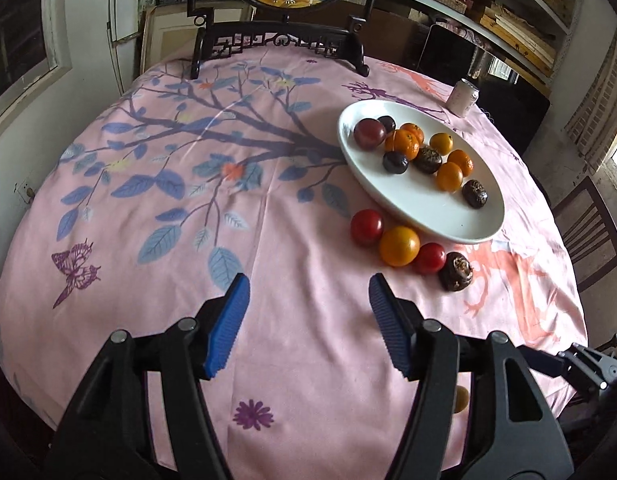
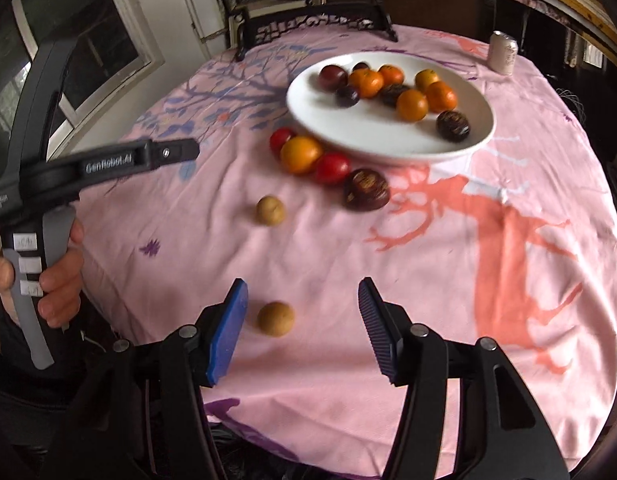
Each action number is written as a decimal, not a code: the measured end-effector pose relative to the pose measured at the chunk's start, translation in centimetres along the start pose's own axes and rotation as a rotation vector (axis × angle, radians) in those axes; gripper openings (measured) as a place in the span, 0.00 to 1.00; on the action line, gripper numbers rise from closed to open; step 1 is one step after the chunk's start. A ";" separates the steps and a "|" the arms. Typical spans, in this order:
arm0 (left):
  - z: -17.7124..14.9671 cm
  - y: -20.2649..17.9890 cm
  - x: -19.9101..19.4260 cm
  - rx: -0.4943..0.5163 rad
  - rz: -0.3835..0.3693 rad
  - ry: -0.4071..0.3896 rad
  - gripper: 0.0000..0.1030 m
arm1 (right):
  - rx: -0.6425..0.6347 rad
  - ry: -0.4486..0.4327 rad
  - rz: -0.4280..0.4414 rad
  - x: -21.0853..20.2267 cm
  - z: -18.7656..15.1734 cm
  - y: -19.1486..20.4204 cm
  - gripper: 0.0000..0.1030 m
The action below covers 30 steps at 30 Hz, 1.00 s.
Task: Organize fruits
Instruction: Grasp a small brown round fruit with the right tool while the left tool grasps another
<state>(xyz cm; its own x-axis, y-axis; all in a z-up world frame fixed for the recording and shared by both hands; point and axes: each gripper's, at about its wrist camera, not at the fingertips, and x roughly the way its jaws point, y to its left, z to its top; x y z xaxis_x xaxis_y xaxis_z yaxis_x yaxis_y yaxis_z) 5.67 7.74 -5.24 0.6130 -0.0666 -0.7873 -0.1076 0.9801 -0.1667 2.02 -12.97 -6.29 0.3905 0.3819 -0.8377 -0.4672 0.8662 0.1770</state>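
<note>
Right claw (image 2: 303, 312) spread, tan fruit (image 2: 276, 318) just inside its left pad; left claw (image 1: 309, 308) spread, empty.

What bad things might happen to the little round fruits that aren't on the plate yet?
1. The small round tan fruit nearest the open right tool lies loose on the pink floral tablecloth; a nudge from a finger might roll it away.
2. The orange citrus fruit, two red tomatoes and the dark wrinkled fruit crowd the white oval plate; grabbing one may bump the others.

Can (image 1: 463, 97), pink floral tablecloth (image 1: 268, 208)
</note>
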 end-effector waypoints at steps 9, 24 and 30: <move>-1.7 -0.1 -2.1 0.034 0.002 -0.033 0.62 | -0.040 0.044 -0.016 2.8 -1.4 2.2 0.41; -2.9 -5.1 1.5 0.148 -0.047 0.034 0.62 | 0.124 -0.062 -0.175 -0.2 -1.4 -4.3 0.24; -3.0 -7.5 4.8 0.200 -0.029 0.084 0.62 | 0.169 -0.071 -0.161 -0.8 -2.2 -6.0 0.24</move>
<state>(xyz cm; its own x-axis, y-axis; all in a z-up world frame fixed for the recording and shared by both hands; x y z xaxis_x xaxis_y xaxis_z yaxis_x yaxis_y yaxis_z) 7.07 -0.53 -9.51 0.5452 -0.1024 -0.8320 0.0717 0.9946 -0.0755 2.78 -19.13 -7.80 0.5067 0.2506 -0.8249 -0.2569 0.9573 0.1330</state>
